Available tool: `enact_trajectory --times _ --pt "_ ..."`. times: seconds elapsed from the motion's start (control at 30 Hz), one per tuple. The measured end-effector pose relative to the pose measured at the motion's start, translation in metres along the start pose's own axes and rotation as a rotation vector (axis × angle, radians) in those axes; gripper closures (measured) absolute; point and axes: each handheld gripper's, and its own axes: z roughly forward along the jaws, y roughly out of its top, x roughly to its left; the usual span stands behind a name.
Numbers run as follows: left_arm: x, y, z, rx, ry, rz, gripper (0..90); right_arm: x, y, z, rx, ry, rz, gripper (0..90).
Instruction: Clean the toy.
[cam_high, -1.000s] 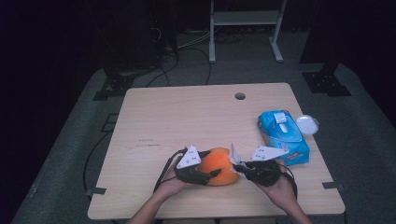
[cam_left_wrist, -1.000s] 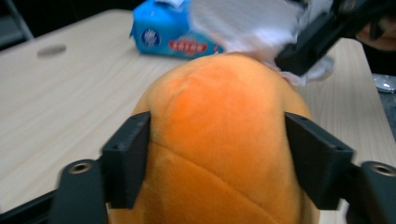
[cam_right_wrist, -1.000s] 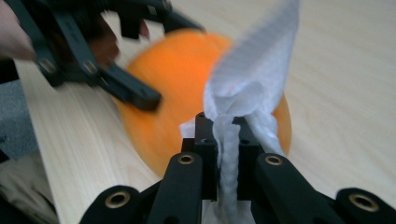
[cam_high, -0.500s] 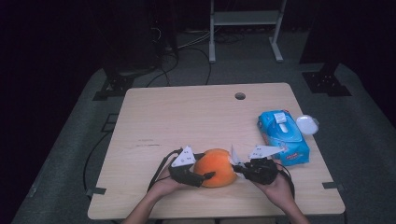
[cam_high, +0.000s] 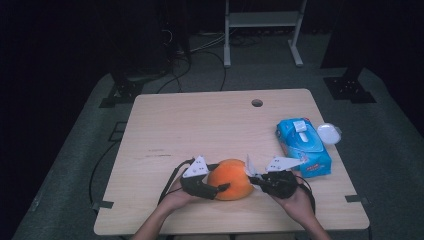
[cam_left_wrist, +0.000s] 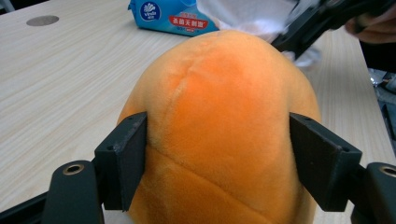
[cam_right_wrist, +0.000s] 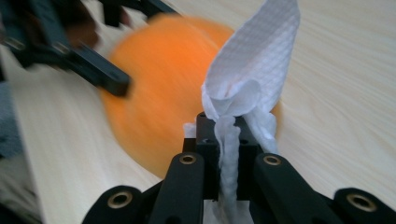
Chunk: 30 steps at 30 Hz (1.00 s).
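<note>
Holding the orange plush toy (cam_high: 230, 179) near the front edge of the desk (cam_high: 200, 125), between the two hands. Clamping it with the left gripper (cam_left_wrist: 217, 154), jaws pressing into the fuzzy flanks on either side, the toy's rounded end rising away from the camera and its long axis running along the gripper's line of sight. Pinching a folded white wipe (cam_right_wrist: 250, 79) in the right gripper (cam_right_wrist: 227, 135), jaws closed tight on the bunched lower part, the free flap standing up above them. Lying just past that flap and slightly to the camera's left, the toy sitting near but with contact impossible to confirm because of motion blur there. Judging the coming move as carrying the wipe leftward onto the toy's right-hand side, the right gripper (cam_high: 260, 181) being the one to travel while the left gripper (cam_high: 215, 189) steadies. Showing from above the blue wipe pack (cam_high: 303, 146) lying well to the right of the toy, with a small white lid (cam_high: 329, 133) beside it. Showing in the left gripper view the seam lines across the plush and the pack's printed end beyond.
</note>
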Motion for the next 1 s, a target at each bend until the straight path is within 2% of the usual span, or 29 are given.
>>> enact_trajectory --times 0.03,0.13,0.17,0.27,0.33,0.37,0.47,0.5,0.53,0.57,0.67,0.7,0.77,0.87,0.9,1.0 --pt "0.0 0.0 0.0 0.004 -0.006 0.005 24.7 -0.004 -0.005 -0.001 0.018 -0.02 0.019 85.0" --pt "0.0 0.0 0.0 0.002 -0.007 0.0 24.7 -0.004 -0.005 -0.004 0.003 -0.022 0.026 85.0" --pt "0.0 0.0 0.0 0.002 -0.007 0.002 24.7 0.001 0.0 -0.008 -0.033 -0.005 0.016 85.0" --pt "0.0 0.0 0.0 0.003 -0.009 0.005 24.6 0.005 0.003 -0.007 -0.03 0.001 -0.003 84.8" --pt "0.0 0.0 0.001 0.003 -0.006 0.002 24.5 -0.001 -0.003 0.0 0.006 0.008 0.015 84.8" --pt "0.0 0.001 0.002 0.003 -0.006 0.002 24.4 -0.004 -0.004 -0.001 0.013 -0.005 0.026 84.8" --pt "-0.001 0.001 0.003 0.005 -0.006 0.006 24.3 -0.006 -0.003 -0.004 -0.001 -0.022 0.045 84.9" --pt "-0.002 0.001 0.005 0.003 -0.007 0.01 24.3 0.0 0.002 -0.008 -0.039 0.002 0.053 85.0" --pt "-0.002 0.001 0.005 0.003 -0.007 0.01 24.3 0.0 0.002 -0.008 -0.039 0.002 0.053 85.0" --pt "-0.003 0.001 0.005 0.005 -0.005 0.013 24.2 0.008 0.006 -0.008 -0.046 0.013 0.019 84.9" --pt "-0.002 0.001 0.003 0.01 -0.008 0.014 24.2 0.008 0.004 -0.003 -0.027 0.014 0.008 84.9" --pt "-0.001 0.001 0.003 0.008 -0.01 0.01 24.2 0.003 -0.001 -0.001 -0.012 0.007 0.031 85.0" --pt "-0.001 0.001 0.003 0.008 -0.01 0.009 24.2 0.0 -0.003 -0.002 0.004 -0.012 0.042 85.0" --pt "-0.002 0.001 0.003 0.012 -0.008 0.008 23.8 0.002 -0.001 -0.005 -0.011 -0.016 0.034 85.0" --pt "-0.003 0.002 0.004 0.012 -0.007 0.014 23.8 0.006 0.003 -0.008 -0.047 0.011 0.03 84.9" --pt "-0.004 0.002 0.004 0.017 -0.004 0.026 23.5 0.011 0.007 -0.008 -0.057 0.034 0.016 84.6"
